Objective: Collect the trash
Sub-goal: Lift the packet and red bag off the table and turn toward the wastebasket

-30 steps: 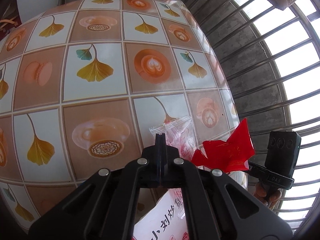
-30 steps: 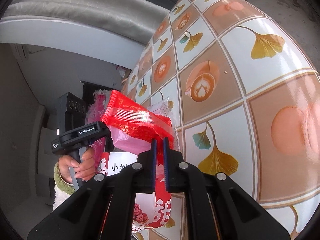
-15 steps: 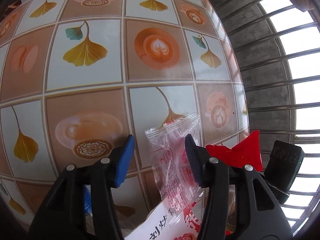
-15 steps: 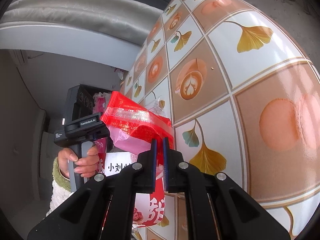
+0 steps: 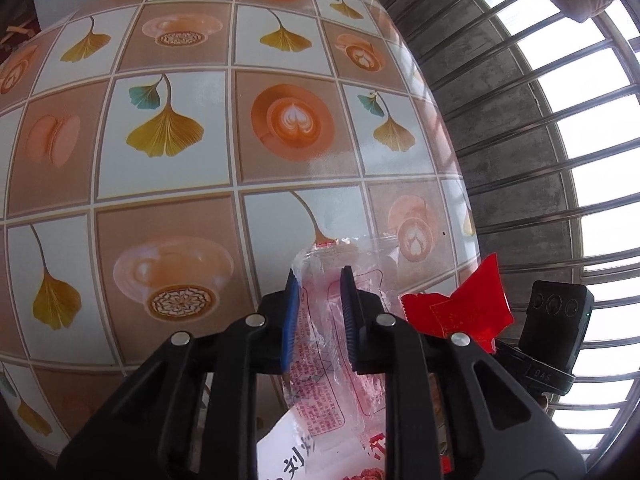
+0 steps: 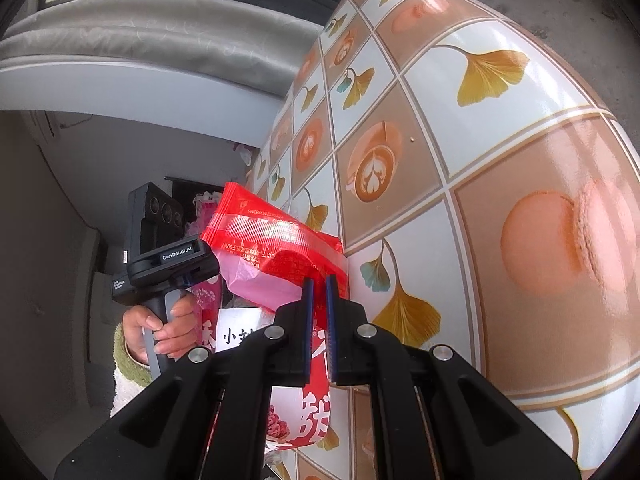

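A crumpled clear wrapper with red print [image 5: 320,320] stands between the blue pads of my left gripper [image 5: 318,276]. Its jaws are closing around it, and its right edge runs behind the right finger. My right gripper [image 6: 319,280] is shut on a red foil wrapper [image 6: 272,232], held up just off the table's near edge with a pink film [image 6: 256,284] hanging under it. The same red wrapper [image 5: 464,312] shows right of my left fingers. A white and red snack bag [image 6: 312,412] lies below both grippers. A person's hand [image 6: 168,328] holds the left gripper's handle.
The table [image 5: 160,180] wears a glossy cloth of ginkgo leaf and coffee cup squares. Window bars and a grey wall [image 5: 540,160] rise beyond its right edge. A grey sofa [image 6: 140,40] stands past the table's far side.
My left gripper went from shut to wide open around the clear wrapper, then narrowed onto it. The right gripper kept its hold on the red wrapper and barely moved.
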The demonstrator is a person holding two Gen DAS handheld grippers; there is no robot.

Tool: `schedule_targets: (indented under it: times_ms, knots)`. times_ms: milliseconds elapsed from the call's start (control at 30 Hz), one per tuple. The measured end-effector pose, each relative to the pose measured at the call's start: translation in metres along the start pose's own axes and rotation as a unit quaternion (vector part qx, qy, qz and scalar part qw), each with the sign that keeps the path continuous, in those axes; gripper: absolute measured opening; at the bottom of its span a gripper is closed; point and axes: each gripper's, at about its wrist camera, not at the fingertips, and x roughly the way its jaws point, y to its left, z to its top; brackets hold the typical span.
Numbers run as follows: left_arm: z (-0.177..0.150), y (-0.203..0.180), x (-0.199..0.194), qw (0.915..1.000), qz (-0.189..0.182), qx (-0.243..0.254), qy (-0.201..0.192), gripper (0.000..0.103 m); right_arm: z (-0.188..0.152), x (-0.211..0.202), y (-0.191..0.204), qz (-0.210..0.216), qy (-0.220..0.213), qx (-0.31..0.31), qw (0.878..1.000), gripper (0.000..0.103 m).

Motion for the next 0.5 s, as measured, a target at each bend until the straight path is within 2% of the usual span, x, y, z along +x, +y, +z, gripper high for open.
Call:
schedule_targets:
  times_ms: [267, 500]
  knots:
    - [-0.009, -0.016, -0.041, 0.9969, -0.003, 0.028, -0.074, 0.014, -0.006, -0.024, 0.006, 0.008, -0.025, 0.003, 1.000, 0.007]
    - [-0.017, -0.031, -0.075, 0.9878, -0.038, 0.034, -0.147, 0.014, -0.013, -0.049, 0.013, 0.011, -0.047, -0.001, 0.999, 0.007]
